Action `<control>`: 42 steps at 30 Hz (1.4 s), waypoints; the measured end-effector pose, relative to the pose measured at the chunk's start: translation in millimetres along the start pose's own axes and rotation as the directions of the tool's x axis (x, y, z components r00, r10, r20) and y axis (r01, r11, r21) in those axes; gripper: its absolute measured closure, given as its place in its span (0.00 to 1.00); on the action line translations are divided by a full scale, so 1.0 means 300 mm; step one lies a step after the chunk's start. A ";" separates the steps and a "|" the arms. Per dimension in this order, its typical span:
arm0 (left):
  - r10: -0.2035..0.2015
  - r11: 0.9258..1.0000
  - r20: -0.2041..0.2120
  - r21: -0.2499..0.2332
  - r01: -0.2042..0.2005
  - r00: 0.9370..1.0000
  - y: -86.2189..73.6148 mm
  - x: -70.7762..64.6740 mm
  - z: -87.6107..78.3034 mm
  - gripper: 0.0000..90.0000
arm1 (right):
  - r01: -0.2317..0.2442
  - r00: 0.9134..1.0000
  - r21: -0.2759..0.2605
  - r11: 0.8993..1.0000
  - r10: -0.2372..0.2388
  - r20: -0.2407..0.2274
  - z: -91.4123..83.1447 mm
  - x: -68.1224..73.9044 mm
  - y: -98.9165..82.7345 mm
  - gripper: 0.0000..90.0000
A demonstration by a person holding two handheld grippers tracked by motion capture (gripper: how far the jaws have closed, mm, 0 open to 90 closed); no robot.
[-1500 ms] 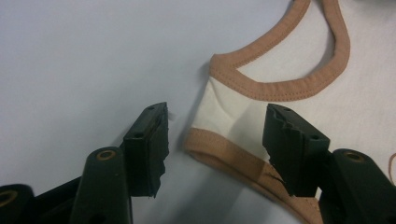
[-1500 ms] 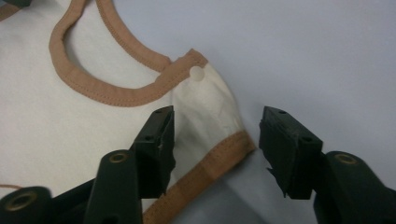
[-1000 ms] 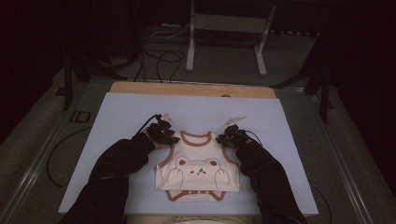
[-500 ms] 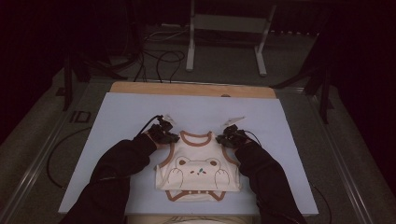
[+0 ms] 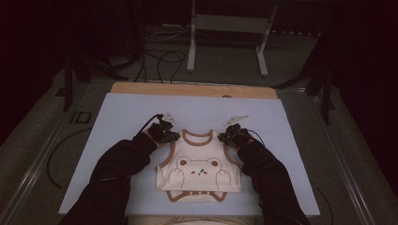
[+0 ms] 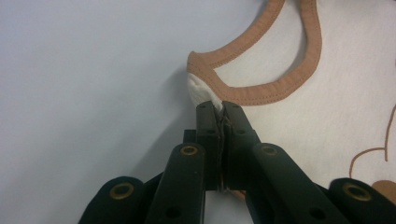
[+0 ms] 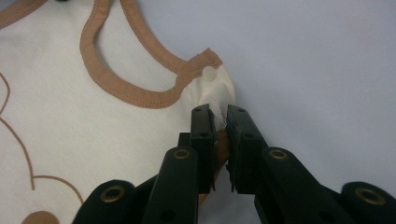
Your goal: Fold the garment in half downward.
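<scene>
Baby bodysuit (image 5: 201,168), cream w/ brown trim + bear print, lies flat on pale blue sheet (image 5: 122,117), near person's edge of table. L gripper (image 5: 168,135) clamped on bodysuit's left shoulder tab; jaws have just closed, cloth pinched between them. R gripper (image 5: 230,135) clamped on right shoulder tab, cloth between jaws. Both sleeves (image 5: 117,164) flank garment.
</scene>
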State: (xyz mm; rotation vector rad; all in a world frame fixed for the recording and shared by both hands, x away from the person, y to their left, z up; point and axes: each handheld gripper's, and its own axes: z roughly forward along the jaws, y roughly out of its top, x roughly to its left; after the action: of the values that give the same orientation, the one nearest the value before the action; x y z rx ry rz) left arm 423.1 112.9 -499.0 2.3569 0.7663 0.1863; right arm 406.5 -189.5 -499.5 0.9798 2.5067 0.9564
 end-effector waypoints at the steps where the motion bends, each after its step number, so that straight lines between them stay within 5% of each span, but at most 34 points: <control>1: 0.000 1.000 -0.006 -0.005 0.000 1.000 0.001 -0.002 -0.004 0.98 | 0.005 1.000 -0.003 1.000 -0.005 0.002 -0.005 0.000 0.003 0.91; 16: 0.017 0.997 -0.013 -0.078 -0.018 1.000 0.042 -0.006 -0.088 0.98 | 0.018 1.000 -0.054 0.998 -0.018 0.012 -0.076 -0.002 0.047 0.91; 42: 0.054 0.979 -0.077 -0.191 -0.068 0.996 0.150 0.006 -0.236 0.98 | 0.047 0.996 -0.169 0.985 -0.034 0.078 -0.202 -0.031 0.168 0.91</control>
State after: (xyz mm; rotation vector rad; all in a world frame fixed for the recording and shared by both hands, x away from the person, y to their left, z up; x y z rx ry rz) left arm 423.8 124.0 -415.7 2.1994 0.6781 0.3573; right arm 409.8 -197.3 -420.5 0.8916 2.3302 1.0809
